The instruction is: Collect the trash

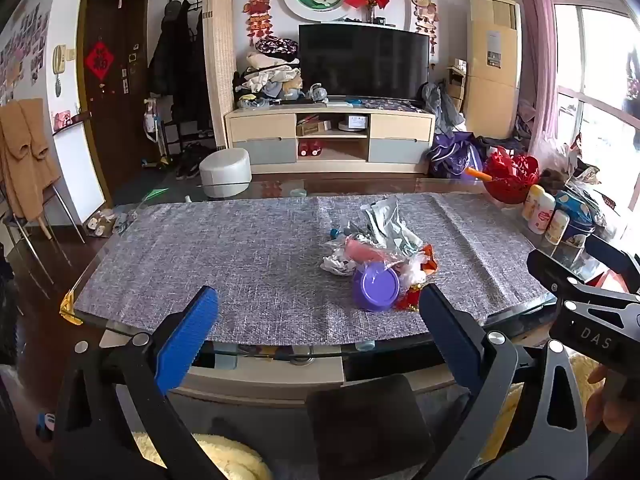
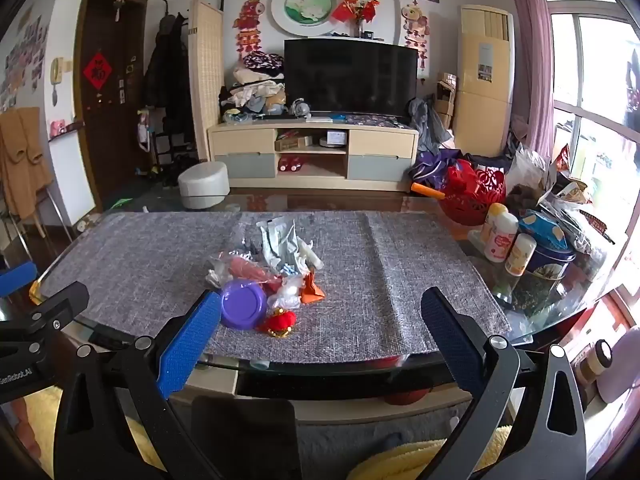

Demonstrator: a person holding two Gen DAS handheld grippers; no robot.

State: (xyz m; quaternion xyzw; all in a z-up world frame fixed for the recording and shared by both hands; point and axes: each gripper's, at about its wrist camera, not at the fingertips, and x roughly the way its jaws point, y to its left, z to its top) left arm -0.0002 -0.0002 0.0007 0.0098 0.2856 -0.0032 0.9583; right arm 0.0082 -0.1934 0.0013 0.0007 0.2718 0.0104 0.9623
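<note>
A grey woven cloth (image 1: pixel 248 256) covers most of a glass-topped table (image 1: pixel 104 320) in the lower half of the frame. At the right edge of the table stand three white bottles (image 2: pixel 500 240), a blue tin (image 2: pixel 554 256) and a red basket (image 2: pixel 472 196), close together. Beyond the table, at centre, a dark television (image 1: pixel 362 60) rests on a pale low cabinet (image 1: pixel 330 136) with open middle shelves. A pile of clothes (image 1: pixel 272 76) lies on the cabinet, left of the television. A white round stool (image 1: pixel 226 168) sits on the floor at centre left. A brown door (image 1: pixel 108 80) occupies the upper left. A tall cream air conditioner (image 1: pixel 494 64) stands at upper right, beside a pink curtain (image 1: pixel 536 52).
</note>
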